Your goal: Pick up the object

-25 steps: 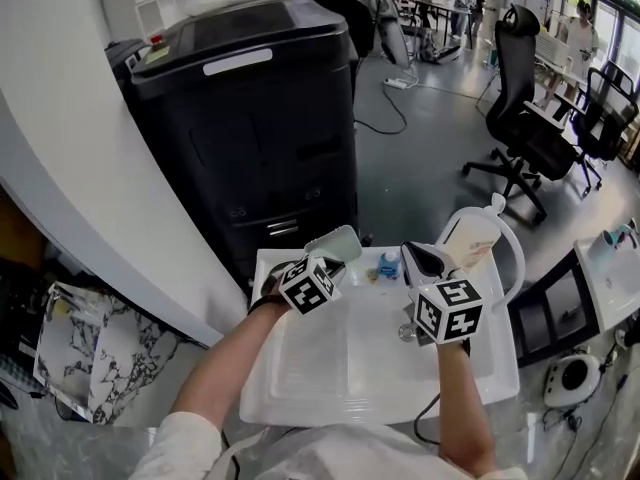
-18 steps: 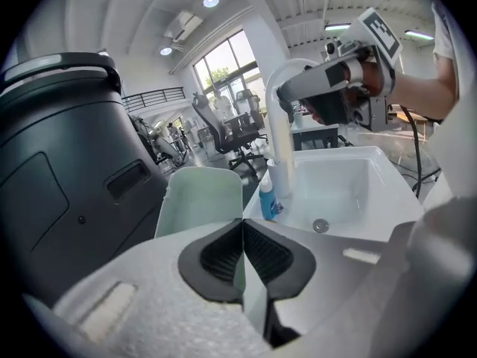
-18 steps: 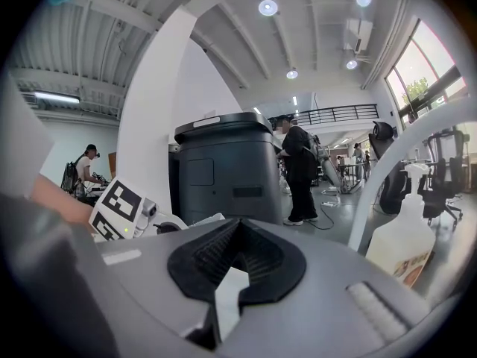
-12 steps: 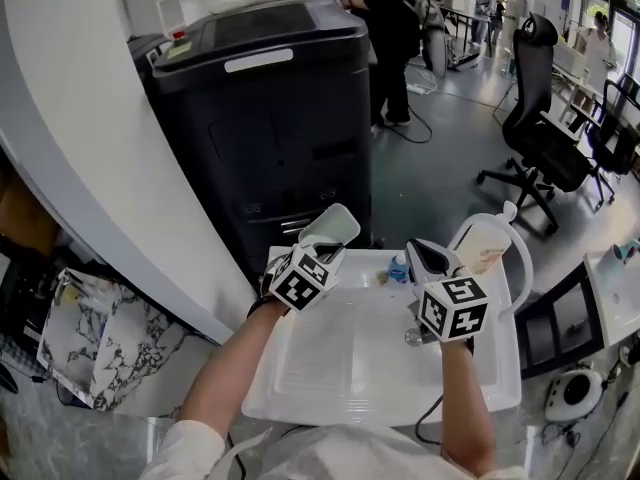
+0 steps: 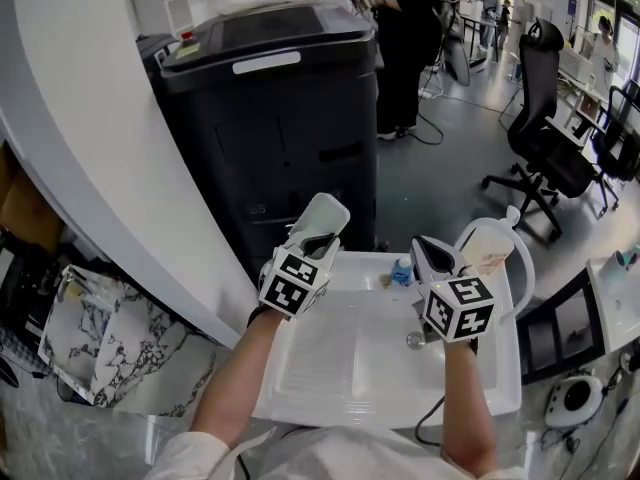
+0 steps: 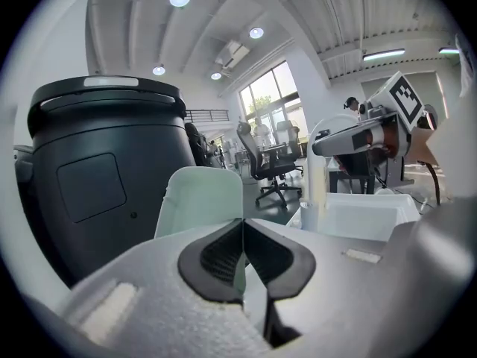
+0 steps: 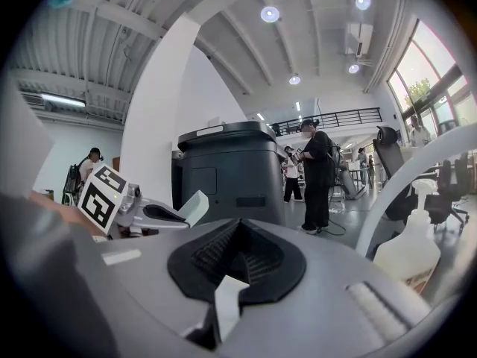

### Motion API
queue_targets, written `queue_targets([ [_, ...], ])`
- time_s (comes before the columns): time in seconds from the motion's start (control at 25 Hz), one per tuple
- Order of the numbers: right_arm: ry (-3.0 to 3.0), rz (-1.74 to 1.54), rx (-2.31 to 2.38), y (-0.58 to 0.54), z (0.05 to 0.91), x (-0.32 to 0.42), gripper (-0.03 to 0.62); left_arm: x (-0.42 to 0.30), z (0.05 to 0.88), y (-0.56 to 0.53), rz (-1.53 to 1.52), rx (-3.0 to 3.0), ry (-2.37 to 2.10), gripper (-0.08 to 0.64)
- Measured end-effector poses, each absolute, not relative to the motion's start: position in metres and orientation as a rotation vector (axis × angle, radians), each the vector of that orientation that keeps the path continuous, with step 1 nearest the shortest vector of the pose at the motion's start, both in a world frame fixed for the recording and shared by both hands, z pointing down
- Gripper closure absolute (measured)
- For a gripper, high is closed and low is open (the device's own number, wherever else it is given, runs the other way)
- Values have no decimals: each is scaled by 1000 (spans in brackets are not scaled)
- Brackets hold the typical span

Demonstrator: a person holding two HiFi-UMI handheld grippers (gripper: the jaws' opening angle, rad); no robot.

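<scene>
- The black bin (image 5: 270, 118) stands at 12 o'clock from the basin. Its lid is down, so what is inside cannot be seen.
- The white basin (image 5: 330, 368) lies under both grippers. Its floor is bare apart from the drain (image 5: 413, 340) at about 3 o'clock.
- A spray bottle (image 5: 487, 251) stands upright at the basin's 2 o'clock corner, inside the arc of the white tap (image 5: 523, 268). How full it is cannot be made out.
- A small blue-capped bottle (image 5: 402, 268) sits on the basin's far rim at 12 o'clock, between the two grippers.
- The pale green piece (image 6: 197, 200) is thin and flat with rounded corners. It is held in the air over the basin's 11 o'clock corner and sticks up at 12 o'clock from the left gripper (image 6: 243, 237).
- The left pads (image 6: 216, 256) are pressed together on the piece's lower edge; most of the piece stands clear beyond the fingertips.
- The right gripper (image 7: 237, 256) hovers over the basin's 2 o'clock side with its jaws closed on each other. A small white strip shows at their base, and what it is I cannot tell.
</scene>
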State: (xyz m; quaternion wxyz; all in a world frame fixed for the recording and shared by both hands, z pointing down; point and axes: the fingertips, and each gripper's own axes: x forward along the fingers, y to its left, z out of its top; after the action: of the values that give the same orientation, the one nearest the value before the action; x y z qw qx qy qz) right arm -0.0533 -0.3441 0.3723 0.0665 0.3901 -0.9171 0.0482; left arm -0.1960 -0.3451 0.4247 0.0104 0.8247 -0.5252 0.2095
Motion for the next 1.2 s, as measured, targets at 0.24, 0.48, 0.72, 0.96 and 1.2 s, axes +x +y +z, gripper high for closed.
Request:
queue_targets([
  [0.24,-2773,134,1181,-343,366,-52,594,-211,406,-336,547,2532,-1735,549],
  [0.48,-2783,121,1200,-340,359,-49,594,-221,397,-322,436,2483,-1792,549],
  [0.72,-2795,113,1209,-336,353,-48,594,-235,389,-307,328,2429,-1870,549],
  [0.96,-2804,110,1215,-331,352,-47,594,-249,385,-294,256,2374,-1941,549],
  [1.2,-2799,96,1223,-328,354,-48,594,-254,383,-290,277,2373,-1979,549],
])
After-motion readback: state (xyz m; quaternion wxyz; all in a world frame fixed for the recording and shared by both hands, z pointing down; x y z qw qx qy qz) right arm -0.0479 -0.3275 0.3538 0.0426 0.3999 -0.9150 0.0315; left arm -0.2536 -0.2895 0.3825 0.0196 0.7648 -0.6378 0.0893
